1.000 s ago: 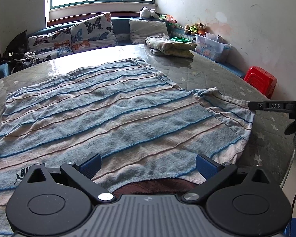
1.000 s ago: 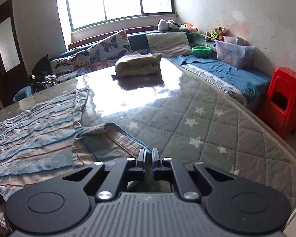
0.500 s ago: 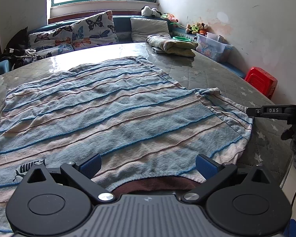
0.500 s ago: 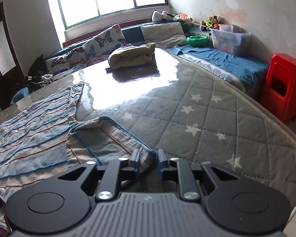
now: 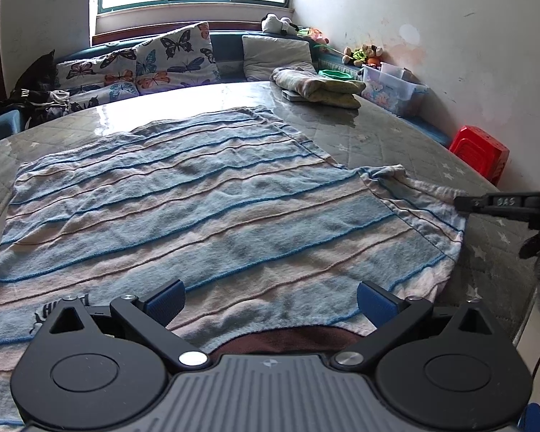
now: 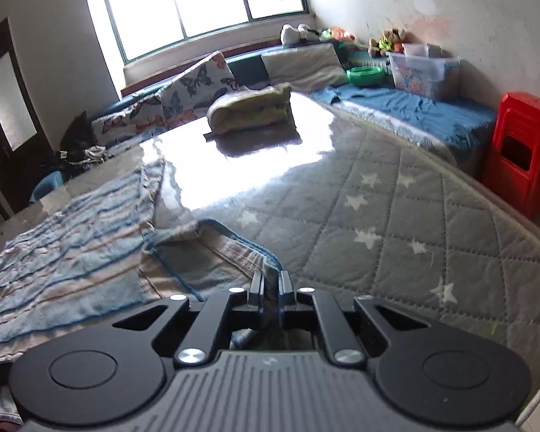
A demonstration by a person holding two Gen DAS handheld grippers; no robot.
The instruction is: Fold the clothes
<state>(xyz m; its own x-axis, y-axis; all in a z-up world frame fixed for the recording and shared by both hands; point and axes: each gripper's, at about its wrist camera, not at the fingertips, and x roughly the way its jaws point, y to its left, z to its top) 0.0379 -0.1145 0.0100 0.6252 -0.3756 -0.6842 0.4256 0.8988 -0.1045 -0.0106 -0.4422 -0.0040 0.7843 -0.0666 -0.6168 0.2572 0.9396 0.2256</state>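
Left claw (image 5: 270, 298): black plastic arms w/ blue ribbed pads (image 5: 163, 300), two round black discs, silver screws at the pivots, grey ridged plate in the middle. Right claw (image 6: 269, 288): same build, black w/ dark blue pads, silver screws, grey ridged plate; white "DAS" lettering on its side in left view.

At three o'clock in our left wrist view, the right gripper (image 5: 466, 203) carries mirrored letters, seemingly "DAS".
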